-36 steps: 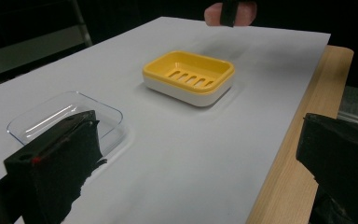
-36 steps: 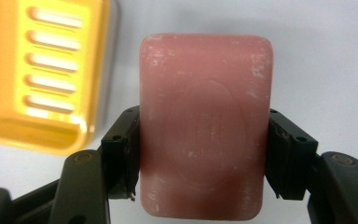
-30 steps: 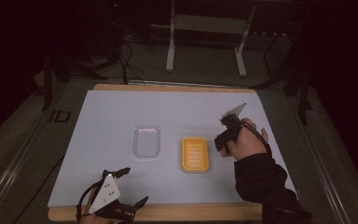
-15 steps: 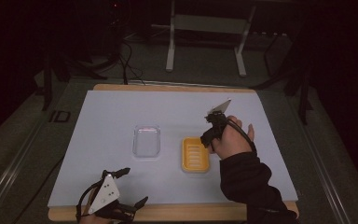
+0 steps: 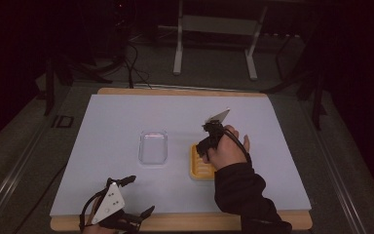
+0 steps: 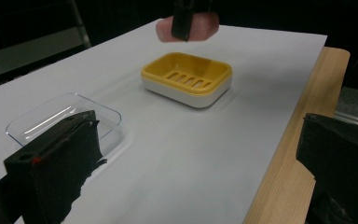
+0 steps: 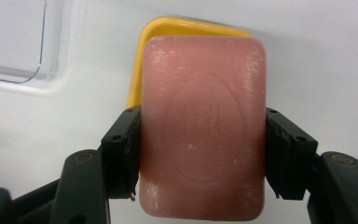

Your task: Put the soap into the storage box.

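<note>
**Soap held over dish — drop and miss risks**

Left gripper [image 5: 126,197] parked at table's [image 5: 272,112] near-left corner, jaws spread wide, holding nothing. Clear lid [image 5: 153,146] lay flat left of table centre, well apart from that gripper. Yellow soap dish [image 6: 186,78] sat just right of lid, empty, slots exposed. Right gripper [image 7: 200,154] clamped on pink soap bar [image 7: 203,128] by its long sides, hung above dish. Likely failures: slick bar sliding out of narrow pad contact; release off-centre, bar catching rim and tipping light dish; early release bouncing bar onto table.
</note>
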A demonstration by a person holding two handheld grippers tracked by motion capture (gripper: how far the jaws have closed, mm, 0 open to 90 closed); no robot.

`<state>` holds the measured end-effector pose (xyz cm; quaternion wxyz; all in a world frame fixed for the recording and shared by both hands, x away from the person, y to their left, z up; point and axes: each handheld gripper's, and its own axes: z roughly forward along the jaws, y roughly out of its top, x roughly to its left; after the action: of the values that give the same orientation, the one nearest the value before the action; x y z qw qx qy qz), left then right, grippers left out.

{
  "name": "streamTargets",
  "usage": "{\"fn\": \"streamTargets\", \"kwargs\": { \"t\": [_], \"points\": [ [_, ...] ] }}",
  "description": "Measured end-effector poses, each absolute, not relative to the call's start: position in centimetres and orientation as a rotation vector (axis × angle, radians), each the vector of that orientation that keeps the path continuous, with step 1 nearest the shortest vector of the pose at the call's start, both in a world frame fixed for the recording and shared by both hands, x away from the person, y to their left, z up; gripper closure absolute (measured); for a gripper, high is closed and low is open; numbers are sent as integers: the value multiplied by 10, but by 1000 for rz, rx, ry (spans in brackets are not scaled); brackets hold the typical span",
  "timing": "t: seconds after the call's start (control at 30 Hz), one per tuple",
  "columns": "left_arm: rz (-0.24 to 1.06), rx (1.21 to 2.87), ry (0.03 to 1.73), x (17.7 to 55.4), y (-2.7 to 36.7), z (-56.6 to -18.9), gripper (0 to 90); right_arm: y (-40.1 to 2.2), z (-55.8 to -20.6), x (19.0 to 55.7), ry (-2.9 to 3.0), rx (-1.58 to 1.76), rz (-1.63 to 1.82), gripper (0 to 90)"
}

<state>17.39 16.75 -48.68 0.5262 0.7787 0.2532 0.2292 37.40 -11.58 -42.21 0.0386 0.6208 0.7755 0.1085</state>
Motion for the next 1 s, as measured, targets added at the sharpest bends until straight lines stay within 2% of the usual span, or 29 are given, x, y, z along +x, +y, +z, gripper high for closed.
{"fn": "streamTargets", "kwargs": {
  "t": [0.7,1.0],
  "points": [
    [547,1870,594,173,167,-487,4,-110,-474,388,2399,2010,274,377],
    [550,1874,593,173,167,-487,4,-105,-478,388,2423,1982,204,369]
  ]
}}
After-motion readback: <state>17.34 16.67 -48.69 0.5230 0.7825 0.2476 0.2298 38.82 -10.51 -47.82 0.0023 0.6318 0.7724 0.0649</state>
